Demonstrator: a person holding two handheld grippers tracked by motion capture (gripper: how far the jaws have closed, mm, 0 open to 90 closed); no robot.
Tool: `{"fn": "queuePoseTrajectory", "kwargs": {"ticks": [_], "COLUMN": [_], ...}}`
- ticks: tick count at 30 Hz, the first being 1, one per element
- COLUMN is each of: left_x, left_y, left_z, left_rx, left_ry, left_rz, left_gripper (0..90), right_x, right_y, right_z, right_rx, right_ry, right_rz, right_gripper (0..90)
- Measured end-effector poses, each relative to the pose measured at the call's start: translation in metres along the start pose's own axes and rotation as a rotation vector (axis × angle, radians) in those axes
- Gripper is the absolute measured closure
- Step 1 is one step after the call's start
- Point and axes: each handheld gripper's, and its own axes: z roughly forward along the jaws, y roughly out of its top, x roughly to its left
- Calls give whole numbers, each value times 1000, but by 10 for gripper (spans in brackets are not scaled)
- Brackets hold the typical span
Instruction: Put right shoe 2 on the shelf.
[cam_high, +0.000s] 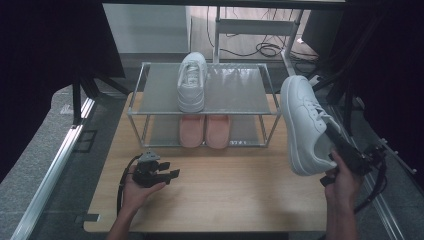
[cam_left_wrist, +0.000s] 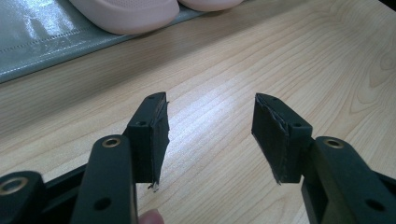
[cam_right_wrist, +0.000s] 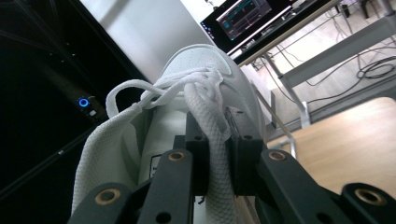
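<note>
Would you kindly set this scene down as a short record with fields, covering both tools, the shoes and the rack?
work: putting white sneakers on a rack
right tool: shut on the collar of the held sneaker, lifted above the table to the right of the rack
left tool: open, nothing between its jaws, low over the table in front of the rack
rack: two shelves, at the table's far edge
top shelf: one white sneaker, toe toward the person
bottom shelf: pink slippers, side by side
</note>
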Motion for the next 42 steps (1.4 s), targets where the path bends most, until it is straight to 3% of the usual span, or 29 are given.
{"fn": "queuePoseTrajectory", "kwargs": {"ticks": [6,12,19,30,42], "left_x": [1,1,5,6,9], "left_y": [0,0,-1,-1,-1], "left_z": [0,-2,-9,-9,-12], "left_rx": [-6,-12,-33,-34,-39], "left_ry": [-2,-9,-6,-8,-6], "left_rz": [-6,-9,-18,-18,-21], "left_gripper": [466,466,466,466,466], "right_x": [16,31,45,68,79], "right_y": [4,6,1,-8,-15], "right_z": [31,67,107,156,203], "right_rx": [10,25,49,96,126], "right_ry": [29,28,31,29,-55], "right_rz": [18,31,35,44,55], "right_gripper": [800,798,797,796,796]}}
